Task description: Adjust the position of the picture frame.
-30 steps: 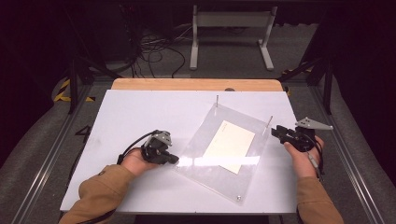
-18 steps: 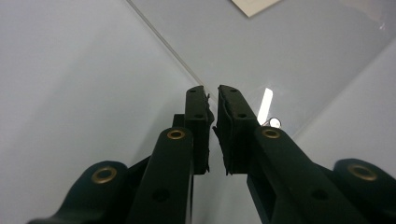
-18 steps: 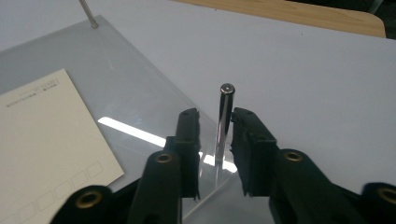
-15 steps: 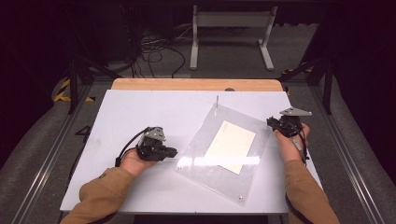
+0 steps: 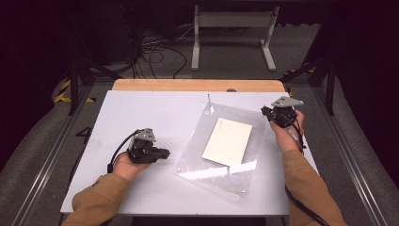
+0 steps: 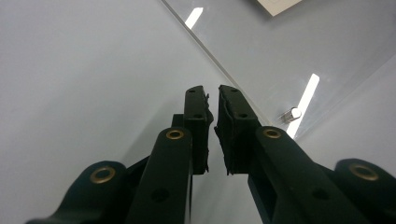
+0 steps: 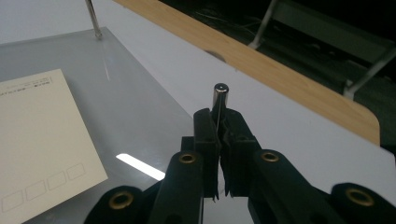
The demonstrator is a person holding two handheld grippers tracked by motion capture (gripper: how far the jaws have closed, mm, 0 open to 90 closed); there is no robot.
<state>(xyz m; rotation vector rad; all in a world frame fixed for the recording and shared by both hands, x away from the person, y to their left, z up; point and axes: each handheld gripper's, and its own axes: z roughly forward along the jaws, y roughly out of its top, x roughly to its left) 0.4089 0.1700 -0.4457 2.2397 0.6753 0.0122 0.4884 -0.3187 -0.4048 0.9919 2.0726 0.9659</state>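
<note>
Two views differed: the right gripper view showed the right tongs [image 7: 218, 122] clamped on a pin [image 7: 219, 95] at the sheet's [image 5: 226, 141] two-o'clock corner; left tongs [image 6: 213, 109] stood slightly apart at nine o'clock, low over the desk [image 5: 155, 113].

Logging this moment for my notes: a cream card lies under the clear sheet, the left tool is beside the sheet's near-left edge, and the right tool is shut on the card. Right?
Not quite. The right tool is shut on a metal pin at the clear sheet's far-right corner, not on the card, as the right gripper view shows. The rest stands: the left tool is beside the near-left edge.
</note>
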